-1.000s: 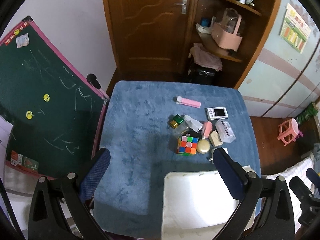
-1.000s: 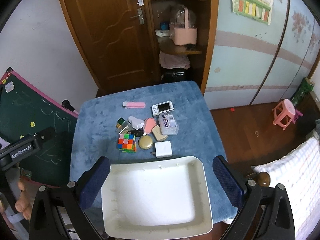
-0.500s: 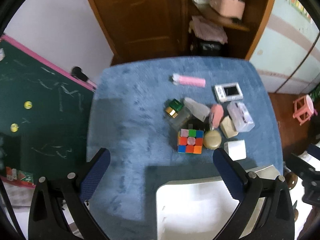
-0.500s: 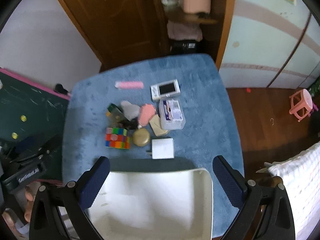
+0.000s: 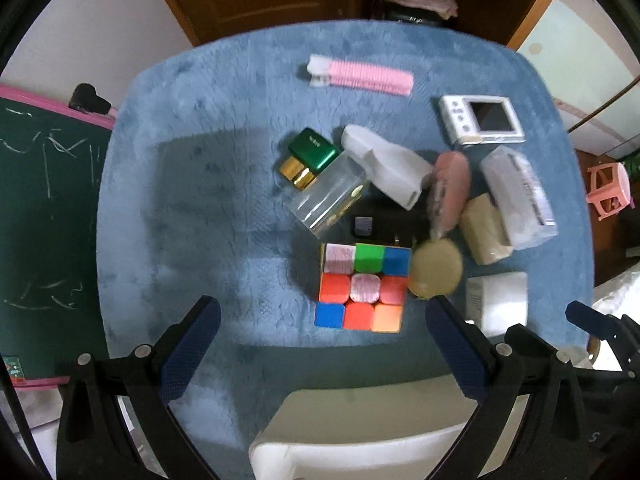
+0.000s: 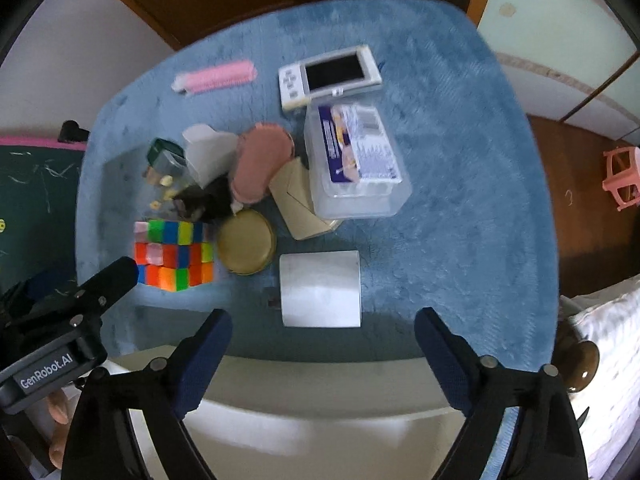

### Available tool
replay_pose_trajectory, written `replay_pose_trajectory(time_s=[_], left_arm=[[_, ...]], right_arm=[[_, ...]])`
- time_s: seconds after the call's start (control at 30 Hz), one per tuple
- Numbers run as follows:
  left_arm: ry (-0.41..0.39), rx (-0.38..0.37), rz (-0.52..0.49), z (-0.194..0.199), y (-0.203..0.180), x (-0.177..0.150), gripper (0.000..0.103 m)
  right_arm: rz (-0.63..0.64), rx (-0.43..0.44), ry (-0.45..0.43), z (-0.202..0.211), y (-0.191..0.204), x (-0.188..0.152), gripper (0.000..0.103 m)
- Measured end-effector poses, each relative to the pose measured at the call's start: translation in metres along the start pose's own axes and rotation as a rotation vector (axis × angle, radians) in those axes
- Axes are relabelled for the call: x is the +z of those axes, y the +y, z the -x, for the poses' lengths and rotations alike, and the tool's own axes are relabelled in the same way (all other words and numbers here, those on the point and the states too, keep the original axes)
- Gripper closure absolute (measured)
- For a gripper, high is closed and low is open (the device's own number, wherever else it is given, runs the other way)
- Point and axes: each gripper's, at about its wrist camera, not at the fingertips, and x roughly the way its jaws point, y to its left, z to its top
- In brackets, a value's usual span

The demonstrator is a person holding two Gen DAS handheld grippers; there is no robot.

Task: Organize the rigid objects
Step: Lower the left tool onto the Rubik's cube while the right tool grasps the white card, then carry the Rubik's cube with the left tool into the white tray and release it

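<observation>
A blue plush-covered table (image 6: 460, 160) fills both views. At its near edge sits a white plastic tray (image 6: 320, 408), nothing visible in it. The clutter's all still on the cloth: a clear lidded plastic box (image 6: 356, 160) with a printed packet inside, a flat white square box (image 6: 320, 288) just beyond the tray, a multicoloured puzzle cube (image 5: 362, 286). The right gripper (image 6: 322, 344) has just been closing a bit, still wide, holding nothing. The left gripper (image 5: 320, 332) is wide too, empty.
</observation>
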Motion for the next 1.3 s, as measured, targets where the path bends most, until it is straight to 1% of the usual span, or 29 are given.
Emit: replay_pose_trajectory(time_s=[0.1, 0.27, 0.3, 0.33, 0.37, 0.4, 0.43, 0.5, 0.57, 0.7, 0.73, 0.8, 0.83, 0.87, 0.9, 1.0, 1.07, 1.23, 1.3], left_arm=[[0.02, -0.001, 0.019, -0.013, 0.002, 0.004, 0.001], [0.048, -0.004, 0.045, -0.03, 0.002, 0.01, 0.001], [0.049, -0.004, 0.043, -0.033, 0.001, 0.01, 0.001], [0.046, -0.017, 0.046, -0.034, 0.001, 0.011, 0.001], [0.046, -0.014, 0.046, -0.035, 0.0, 0.011, 0.002], [0.039, -0.012, 0.044, -0.035, -0.001, 0.012, 0.002], [0.034, -0.005, 0.037, -0.036, -0.002, 0.015, 0.002], [0.028, 0.018, 0.017, -0.039, -0.006, 0.015, 0.003], [0.042, 0.023, 0.006, -0.042, -0.01, 0.015, 0.008], [0.071, 0.024, 0.009, -0.053, -0.015, 0.015, 0.013], [0.077, 0.017, 0.013, -0.055, -0.016, 0.016, 0.016], [0.085, 0.003, 0.017, -0.058, -0.016, 0.016, 0.024], [0.09, -0.009, 0.018, -0.059, -0.016, 0.016, 0.032], [0.097, -0.037, 0.021, -0.062, -0.017, 0.015, 0.041], [0.105, -0.04, 0.026, -0.063, -0.018, 0.015, 0.041], [0.086, -0.022, 0.022, -0.063, -0.022, 0.012, 0.041], [0.069, -0.028, 0.031, -0.061, -0.02, 0.009, 0.042], [0.03, -0.004, 0.038, -0.051, -0.012, 0.004, 0.043], [0.007, -0.016, 0.051, -0.041, -0.009, 0.001, 0.043]], right_arm=[[-0.024, 0.0, 0.033, -0.018, -0.002, 0.005, 0.011], [-0.042, -0.015, 0.054, -0.036, -0.003, 0.012, 0.011], [-0.043, -0.021, 0.06, -0.039, -0.003, 0.014, 0.012], [-0.043, -0.027, 0.066, -0.043, -0.002, 0.015, 0.015], [-0.043, -0.031, 0.075, -0.048, 0.0, 0.016, 0.019], [-0.045, -0.037, 0.084, -0.052, 0.0, 0.016, 0.021], [-0.05, -0.044, 0.093, -0.056, 0.0, 0.017, 0.025], [-0.058, -0.048, 0.112, -0.064, 0.002, 0.019, 0.027], [-0.061, -0.049, 0.119, -0.069, 0.004, 0.02, 0.031], [-0.058, -0.054, 0.128, -0.076, 0.012, 0.023, 0.038], [-0.056, -0.055, 0.126, -0.077, 0.014, 0.024, 0.042], [-0.047, -0.059, 0.127, -0.082, 0.02, 0.026, 0.044], [-0.047, -0.063, 0.126, -0.083, 0.022, 0.026, 0.044], [-0.048, -0.065, 0.126, -0.084, 0.024, 0.027, 0.044], [-0.049, -0.066, 0.126, -0.086, 0.027, 0.028, 0.044], [-0.044, -0.068, 0.124, -0.086, 0.035, 0.034, 0.045], [-0.041, -0.065, 0.122, -0.085, 0.035, 0.034, 0.045], [-0.057, -0.039, 0.113, -0.067, 0.011, 0.017, 0.046], [-0.072, -0.022, 0.104, -0.06, 0.006, 0.013, 0.046]])
